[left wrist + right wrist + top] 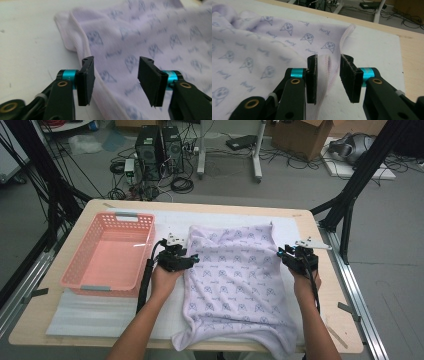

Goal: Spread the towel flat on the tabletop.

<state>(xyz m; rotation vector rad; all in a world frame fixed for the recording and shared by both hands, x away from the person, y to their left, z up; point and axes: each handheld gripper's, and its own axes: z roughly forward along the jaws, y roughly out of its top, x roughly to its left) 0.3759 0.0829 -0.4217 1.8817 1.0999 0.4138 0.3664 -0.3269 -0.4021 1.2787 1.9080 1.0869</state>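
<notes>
Folding step: judged as a cloth fold in hand, with both edges just let go or about to be taken again.
Cloth: the lilac printed cloth (pixel 235 285) lies spread on the white mat (pixel 100 315) on the desk (pixel 30 330), its near end hanging over the front edge.
Left gripper (pixel 116 75): spread, nothing pinched; the cloth's rolled left hem runs under and between its jaws, pads clear of it.
Right gripper (pixel 328 77): jaws parted a little, the stitched right hem lying in the gap, pads not pressing on it.
Key relation: the cloth lies between the two hands, long axis running away from the person; each gripper sits at its own side edge, at about the same distance up the cloth, so neither is nearer.
Basket: the pink basket (pixel 70 270) stands left of the cloth, just beside the left hand (pixel 165 277).
Next move, judged: closing on both hems calls for dropping slightly first.
</notes>
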